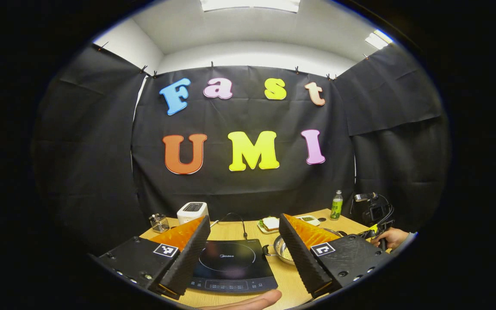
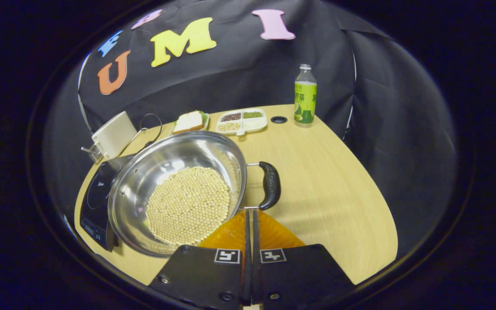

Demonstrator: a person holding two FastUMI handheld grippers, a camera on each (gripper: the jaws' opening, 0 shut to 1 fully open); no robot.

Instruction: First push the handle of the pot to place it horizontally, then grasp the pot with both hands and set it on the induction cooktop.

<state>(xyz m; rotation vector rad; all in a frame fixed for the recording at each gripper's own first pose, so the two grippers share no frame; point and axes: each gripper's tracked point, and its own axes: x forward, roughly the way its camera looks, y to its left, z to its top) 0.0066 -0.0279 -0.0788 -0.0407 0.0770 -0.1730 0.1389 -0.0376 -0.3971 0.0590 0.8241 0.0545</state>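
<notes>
Two grippers over a wooden table (image 2: pixel 334 189). Left gripper (image 1: pixel 243 254) — fingers spread wide apart, nothing between them; through the gap lies the induction cooktop (image 1: pixel 230 265), flat on the table near the front edge. A fingertip of the holding hand (image 1: pixel 252 301) shows at the bottom of the left gripper view. To the right of the cooktop, partly hidden behind the right-side finger, the rim of the pot (image 1: pixel 280 249) with one small loop handle facing the cooktop.

Right gripper (image 2: pixel 250 215) — fingers pressed together, closed on nothing, tips just at the pot's rim beside the lower end of its black handle (image 2: pixel 270 185). In the right gripper view the pot (image 2: pixel 179 189) is a steel pan holding a round heap of pale beans (image 2: pixel 187 206); it sits just beside the induction cooktop (image 2: pixel 97 196), its left edge overlapping the cooktop in this view — cannot tell whether it rests on it.

Toward the back of the table: white toaster (image 2: pixel 112 135), sandwich on a plate (image 2: pixel 190 121), divided tray of grains (image 2: pixel 241 120), green bottle (image 2: pixel 305 97), upright near the back edge
</notes>
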